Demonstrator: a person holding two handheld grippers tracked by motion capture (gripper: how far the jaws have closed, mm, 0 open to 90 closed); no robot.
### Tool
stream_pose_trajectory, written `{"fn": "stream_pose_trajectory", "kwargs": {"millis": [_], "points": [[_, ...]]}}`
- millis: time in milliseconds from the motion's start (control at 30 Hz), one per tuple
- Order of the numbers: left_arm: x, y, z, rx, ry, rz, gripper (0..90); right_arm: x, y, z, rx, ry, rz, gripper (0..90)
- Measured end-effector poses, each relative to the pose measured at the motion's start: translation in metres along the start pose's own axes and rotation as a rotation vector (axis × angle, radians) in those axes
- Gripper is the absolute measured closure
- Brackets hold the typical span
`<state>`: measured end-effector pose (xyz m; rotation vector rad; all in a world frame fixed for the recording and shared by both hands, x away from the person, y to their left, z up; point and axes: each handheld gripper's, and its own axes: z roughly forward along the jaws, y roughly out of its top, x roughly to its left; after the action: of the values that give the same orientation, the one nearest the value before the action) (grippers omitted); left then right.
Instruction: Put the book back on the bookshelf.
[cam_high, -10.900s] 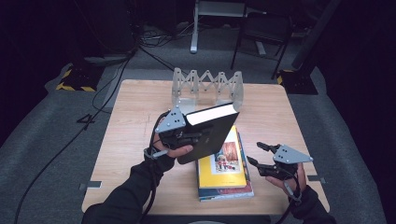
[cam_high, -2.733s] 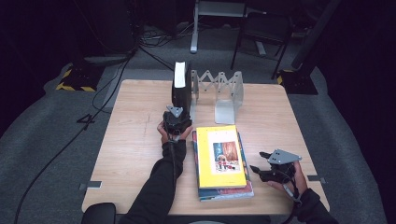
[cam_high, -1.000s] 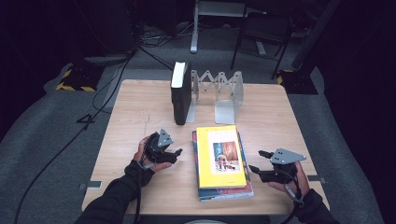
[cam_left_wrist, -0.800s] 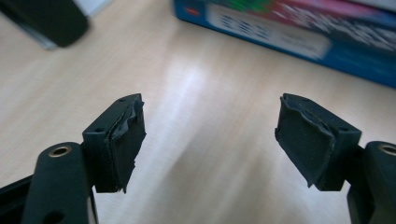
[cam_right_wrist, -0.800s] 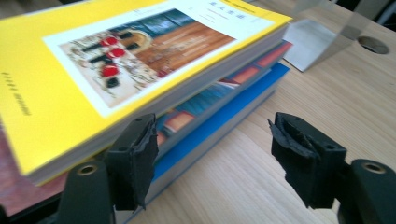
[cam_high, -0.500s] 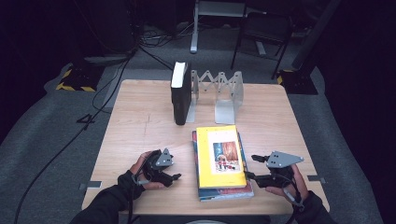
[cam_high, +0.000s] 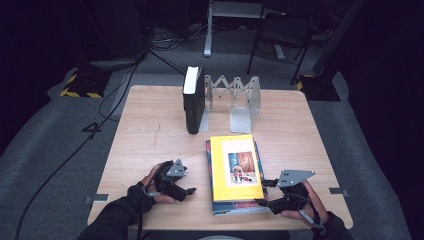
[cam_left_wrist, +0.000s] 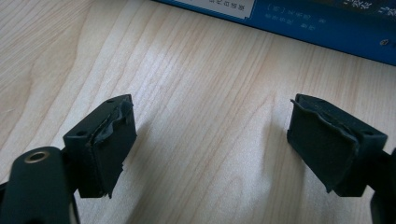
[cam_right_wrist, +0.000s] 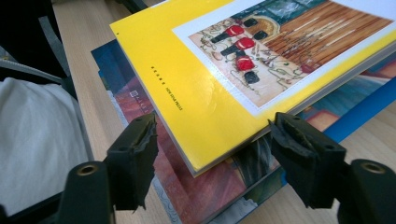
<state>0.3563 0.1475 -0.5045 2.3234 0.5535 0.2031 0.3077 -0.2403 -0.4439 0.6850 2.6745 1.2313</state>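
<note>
At the near edge of the pale wooden table (cam_high: 150, 130), around six o'clock in the high view, a person's two sleeved forearms came in, each hand holding a gripper. The left gripper (cam_high: 186, 190), at about seven o'clock, lay low over bare wood just beside the stack of books (cam_high: 235, 172); its jaws had just been opening and stood spread with nothing between them, and in the left gripper view only wood grain lay between the pads, with a blue book edge (cam_left_wrist: 327, 23) beyond. The right gripper (cam_high: 265, 192), at about five o'clock, sat at the stack's near right corner with its jaws apart; in the right gripper view the near corner of the yellow book (cam_right_wrist: 205, 93) lay between the open pads (cam_right_wrist: 140, 154) without their pressing on it. That yellow book topped the stack, lying flat and slightly askew over the coloured covers beneath. Farther off, toward twelve o'clock, a thick black book (cam_high: 193, 100) stood upright against the left end of a grey folding rack (cam_high: 235, 95), well apart from the stack. The table's far half was plain, light grain. Beyond it, at the far rim of the scene, lay grey carpet (cam_high: 60, 130) and trailing black cables (cam_high: 125, 85). At ten and two o'clock were yellow-and-black striped blocks (cam_high: 80, 85), then a metal stand's legs (cam_high: 235, 20) in a dark room.
</note>
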Motion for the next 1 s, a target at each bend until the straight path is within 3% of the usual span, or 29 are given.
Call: {"fn": "stream_pose_trajectory", "kwargs": {"millis": [200, 300, 433, 500, 667, 767, 833, 900, 1000], "points": [[0.001, 0.010, 0.004, 0.031, 0.019, -0.024, 17.5, -0.013, 0.007, 0.002, 0.003, 0.009, 0.077, 36.6], [0.003, 0.019, 0.006, 0.019, 0.034, -0.035, 20.7, -0.021, 0.014, 0.007, 0.041, -0.001, 0.135, 34.5], [0.009, 0.032, 0.003, -0.042, 0.082, -0.036, 21.7, -0.032, 0.021, 0.016, 0.081, 0.019, 0.167, 30.7], [0.013, 0.039, 0.002, -0.073, 0.087, -0.051, 21.9, -0.036, 0.026, 0.018, 0.106, 0.024, 0.169, 29.5], [0.020, 0.048, 0.008, -0.077, 0.101, -0.044, 22.0, -0.044, 0.036, 0.023, 0.165, 0.047, 0.152, 29.4], [0.024, 0.053, 0.015, -0.066, 0.087, -0.051, 22.3, -0.045, 0.039, 0.027, 0.161, 0.046, 0.148, 29.1], [0.026, 0.053, 0.017, -0.056, 0.100, -0.046, 22.2, -0.043, 0.039, 0.029, 0.149, 0.036, 0.135, 28.3], [0.030, 0.052, 0.020, -0.046, 0.087, -0.073, 22.7, -0.042, 0.039, 0.029, 0.136, 0.034, 0.131, 28.3], [0.031, 0.051, 0.022, -0.042, 0.093, -0.074, 22.9, -0.041, 0.039, 0.030, 0.129, 0.033, 0.122, 28.4]]}}
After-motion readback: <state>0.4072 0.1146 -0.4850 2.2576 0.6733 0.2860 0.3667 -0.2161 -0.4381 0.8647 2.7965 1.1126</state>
